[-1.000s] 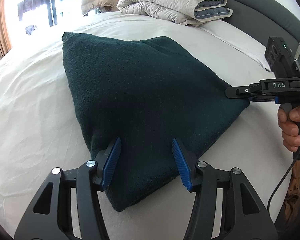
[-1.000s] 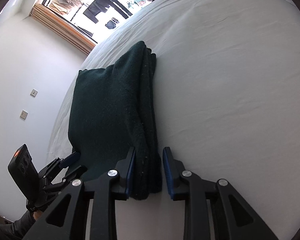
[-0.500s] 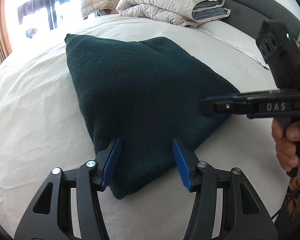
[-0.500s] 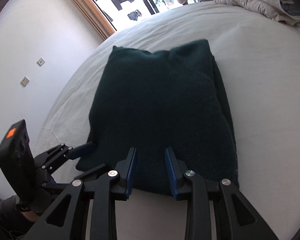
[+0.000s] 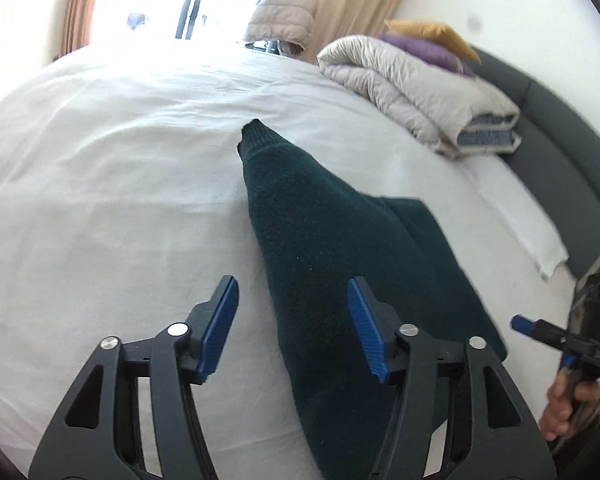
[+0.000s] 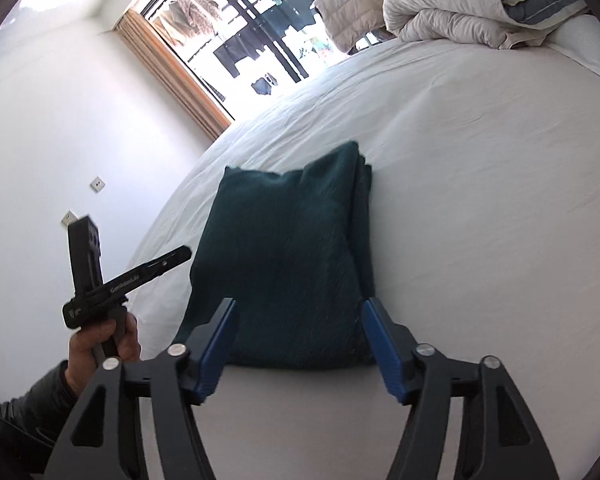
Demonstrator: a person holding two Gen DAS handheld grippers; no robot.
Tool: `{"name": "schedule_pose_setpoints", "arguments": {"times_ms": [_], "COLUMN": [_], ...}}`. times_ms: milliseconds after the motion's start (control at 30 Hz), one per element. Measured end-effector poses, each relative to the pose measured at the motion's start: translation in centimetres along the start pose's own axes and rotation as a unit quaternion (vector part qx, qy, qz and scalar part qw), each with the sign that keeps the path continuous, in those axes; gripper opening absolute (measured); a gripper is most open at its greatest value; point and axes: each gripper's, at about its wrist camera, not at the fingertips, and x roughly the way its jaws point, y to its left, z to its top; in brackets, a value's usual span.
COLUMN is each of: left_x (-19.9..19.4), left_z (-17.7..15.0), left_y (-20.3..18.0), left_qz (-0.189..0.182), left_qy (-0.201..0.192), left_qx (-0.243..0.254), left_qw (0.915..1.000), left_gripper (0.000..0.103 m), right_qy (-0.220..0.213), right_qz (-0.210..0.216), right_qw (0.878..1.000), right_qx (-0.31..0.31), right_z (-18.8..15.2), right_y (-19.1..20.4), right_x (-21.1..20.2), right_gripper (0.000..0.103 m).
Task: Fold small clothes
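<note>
A dark green garment point(image 5: 340, 264) lies folded into a thick rectangle point(image 6: 284, 256) on the white bed sheet point(image 5: 100, 220). My left gripper point(image 5: 294, 330) hovers above the garment's near left edge. Its jaws are opening, and the blue pads point(image 5: 220, 324) are clear of the cloth. My right gripper point(image 6: 300, 346) hangs over the garment's near short edge. Its jaws are also opening wide, with the cloth below and beyond them, not pinched. The right wrist view shows a hand holding the left gripper point(image 6: 182, 255) to the garment's left. The right gripper point(image 5: 520, 324) shows at the right edge of the left wrist view.
A folded beige duvet point(image 5: 420, 92) with purple and yellow pillows point(image 5: 428, 40) sits at the bed's head against a grey headboard point(image 5: 560, 140). A pale puffer jacket point(image 5: 284, 16) hangs by the bright window point(image 6: 236, 40). White sheet spreads all around the garment.
Both grippers have lifted and drawn back from the garment. The right jaws went from narrow at the garment's edge to wide apart. The left gripper has rolled and its jaws have widened.
</note>
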Motion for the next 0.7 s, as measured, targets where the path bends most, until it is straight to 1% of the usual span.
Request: {"name": "schedule_pose_setpoints", "arguments": {"times_ms": [33, 67, 133, 200, 233, 300, 367, 433, 500, 533, 600, 633, 667, 700], "left_x": [0.2, 0.7, 1.9, 3.2, 4.0, 5.6, 7.0, 8.1, 8.8, 9.2, 9.5, 9.7, 9.7, 9.6], "left_z": [0.0, -0.1, 0.0, 0.0, 0.0, 0.2, 0.4, 0.6, 0.7, 0.7, 0.8, 0.8, 0.8, 0.9], "left_y": [0.5, 0.8, 0.8, 0.7, 0.7, 0.6, 0.6, 0.5, 0.3, 0.2, 0.0, -0.1, -0.1, -0.3], "left_qz": [-0.001, 0.0, -0.015, -0.037, -0.045, -0.049, -0.06, -0.057, -0.063, -0.065, -0.06, -0.058, -0.058, -0.058], "left_qy": [0.002, 0.015, 0.043, 0.068, 0.083, 0.109, 0.122, 0.127, 0.136, 0.14, 0.141, 0.142, 0.142, 0.143], "left_qx": [-0.015, -0.02, -0.023, -0.041, -0.05, -0.059, -0.064, -0.061, -0.062, -0.061, -0.06, -0.059, -0.06, -0.061], "left_qw": [0.9999, 0.9997, 0.9987, 0.9962, 0.9943, 0.991, 0.9886, 0.9883, 0.9868, 0.9861, 0.9864, 0.9865, 0.9863, 0.9861], "left_gripper": [0.078, 0.08, 0.08, 0.08, 0.08, 0.08, 0.08, 0.08, 0.071, 0.062, 0.06, 0.058, 0.054, 0.052], "right_qy": [0.005, 0.009, 0.019, 0.046, 0.058, 0.079, 0.106, 0.11, 0.108, 0.11, 0.122, 0.128, 0.131, 0.131], "right_qz": [0.003, 0.003, 0.015, 0.034, 0.032, 0.003, -0.009, -0.017, -0.011, -0.007, 0.011, 0.022, 0.023, 0.019], "right_qw": [1.0, 1.0, 0.999, 0.997, 0.995, 0.995, 0.992, 0.992, 0.992, 0.992, 0.989, 0.988, 0.987, 0.987], "right_qx": [0.006, 0.013, 0.035, 0.06, 0.07, 0.068, 0.068, 0.062, 0.063, 0.066, 0.078, 0.086, 0.089, 0.088], "right_z": [0.9, 1.7, 2.9, 3.9, 4.2, 4.4, 4.3, 4.1, 4.3, 4.3, 4.1, 4.0, 3.9, 3.9], "right_y": [-0.4, -0.8, -2.0, -3.0, -3.4, -3.5, -3.7, -3.6, -3.4, -3.3, -3.3, -3.4, -3.4, -3.2], "right_x": [0.5, 1.1, 2.2, 4.3, 5.3, 7.1, 8.8, 9.8, 10.2, 10.4, 10.9, 11.3, 11.5, 11.7], "right_gripper": [0.072, 0.073, 0.073, 0.073, 0.073, 0.073, 0.073, 0.073, 0.072, 0.069, 0.05, 0.045, 0.039, 0.036]}}
